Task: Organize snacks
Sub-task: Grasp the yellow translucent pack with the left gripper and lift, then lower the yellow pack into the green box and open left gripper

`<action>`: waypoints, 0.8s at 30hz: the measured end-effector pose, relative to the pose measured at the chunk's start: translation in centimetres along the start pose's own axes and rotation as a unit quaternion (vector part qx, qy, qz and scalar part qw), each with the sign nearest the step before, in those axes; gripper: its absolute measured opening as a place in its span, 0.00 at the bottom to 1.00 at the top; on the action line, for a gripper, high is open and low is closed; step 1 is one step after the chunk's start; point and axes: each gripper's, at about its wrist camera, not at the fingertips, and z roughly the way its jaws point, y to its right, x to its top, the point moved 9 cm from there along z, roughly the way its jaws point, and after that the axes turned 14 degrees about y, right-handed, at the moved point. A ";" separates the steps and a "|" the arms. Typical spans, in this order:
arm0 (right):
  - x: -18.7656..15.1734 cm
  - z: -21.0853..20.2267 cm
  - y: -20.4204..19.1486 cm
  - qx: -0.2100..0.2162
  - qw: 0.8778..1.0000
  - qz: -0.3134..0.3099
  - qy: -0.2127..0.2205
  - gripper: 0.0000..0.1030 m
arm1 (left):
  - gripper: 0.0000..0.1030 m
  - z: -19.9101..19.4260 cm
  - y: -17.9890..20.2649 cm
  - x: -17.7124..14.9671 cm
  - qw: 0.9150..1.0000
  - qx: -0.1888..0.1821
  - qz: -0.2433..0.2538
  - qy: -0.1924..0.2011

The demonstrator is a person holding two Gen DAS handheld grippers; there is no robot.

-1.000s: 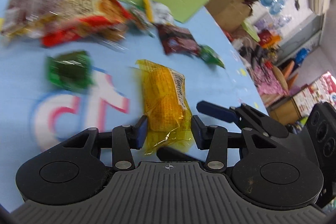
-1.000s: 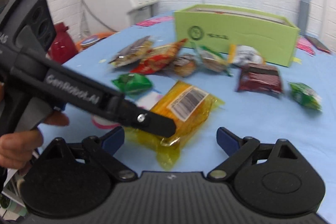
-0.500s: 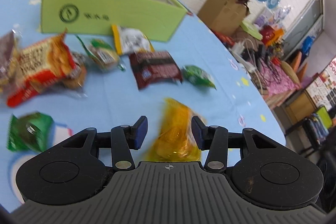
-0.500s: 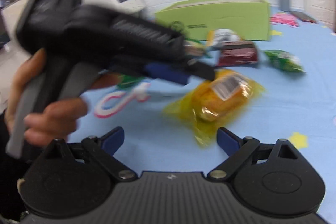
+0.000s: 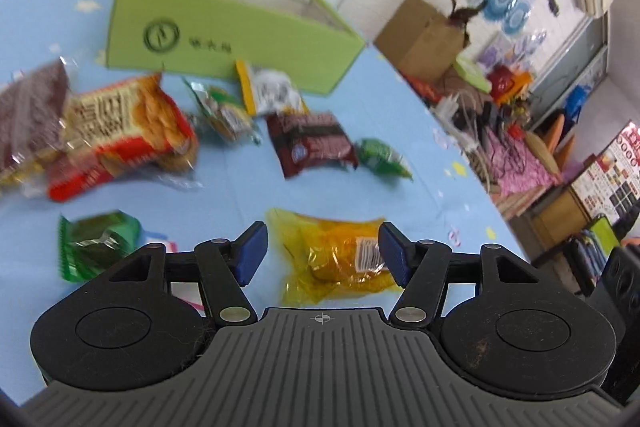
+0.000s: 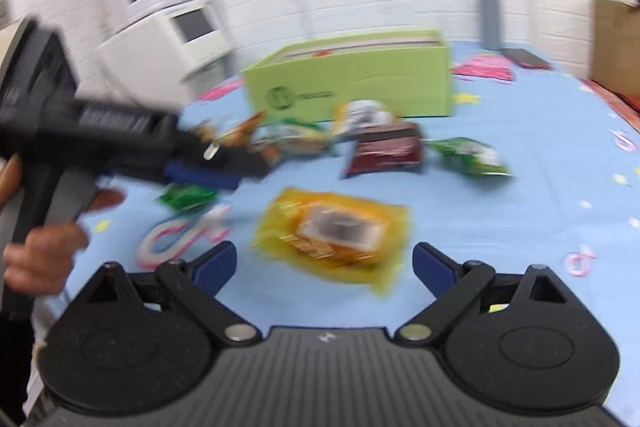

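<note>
Table covered with a light blue cloth (image 5: 224, 195) printed with small stars and pink-and-white logos. On it, at the far side, an open lime-green cardboard box (image 5: 224, 27). In front of the box, a loose scatter of wrapped snacks: red-and-orange biscuit packet (image 5: 120, 131), dark brown packet (image 5: 312, 143), white-and-yellow sachet (image 5: 268, 91), two small green packets (image 5: 96, 243) (image 5: 382, 157). Nearest, apart from the scatter, a translucent yellow plastic packet (image 5: 336, 255) lies flat.

Directly ahead of the left gripper (image 5: 322, 254) lies the wrapped cake packet (image 5: 340, 259) on the table (image 5: 400, 99), remaining snack packets (image 5: 312, 143) scattered beyond it, the open box (image 5: 224, 27) farthest back.
</note>
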 end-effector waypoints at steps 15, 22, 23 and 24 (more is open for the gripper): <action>0.3 4.9 0.2 0.016 0.999 -0.031 -0.025 0.64 | 0.19 2.8 0.6 -0.4 0.999 -0.014 -0.006 -0.035; 10.2 8.7 -0.1 0.022 0.994 -0.097 0.045 0.64 | 0.20 3.8 2.5 10.6 0.997 -0.016 0.054 0.046; 11.9 9.8 0.1 0.022 0.993 -0.104 0.055 0.64 | 0.20 4.4 2.5 12.4 0.996 -0.013 0.063 0.057; 13.5 11.0 0.2 0.021 0.992 -0.112 0.061 0.64 | 0.20 5.0 2.5 13.9 0.996 -0.010 0.067 0.064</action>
